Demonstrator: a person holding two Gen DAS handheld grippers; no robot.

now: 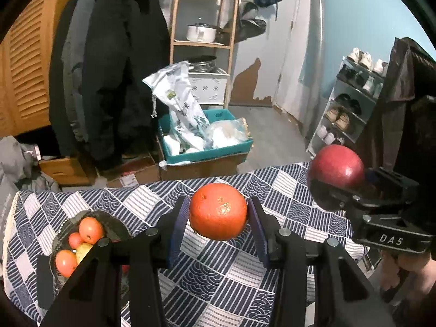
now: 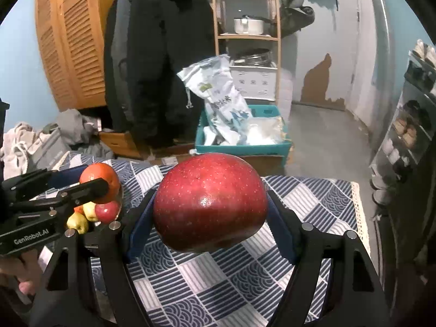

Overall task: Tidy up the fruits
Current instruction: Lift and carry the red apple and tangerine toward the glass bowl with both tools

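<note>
Patterned tablecloth (image 1: 218, 280) lies below both grippers. Left gripper (image 1: 218, 215) pinches a firm, smooth orange (image 1: 218, 211) across its middle; right gripper (image 2: 211, 226) clamps a heavier, slick, bruisable apple (image 2: 209, 201) likewise, near the fruit bowl (image 1: 114, 224).

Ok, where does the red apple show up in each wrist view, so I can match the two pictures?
Left wrist view: the red apple is at the right edge, clamped in the right hand-held gripper, above the table.
Right wrist view: the red apple fills the centre, between the blue pads.
Shared landmark: the teal crate on the floor beyond the table.
</note>
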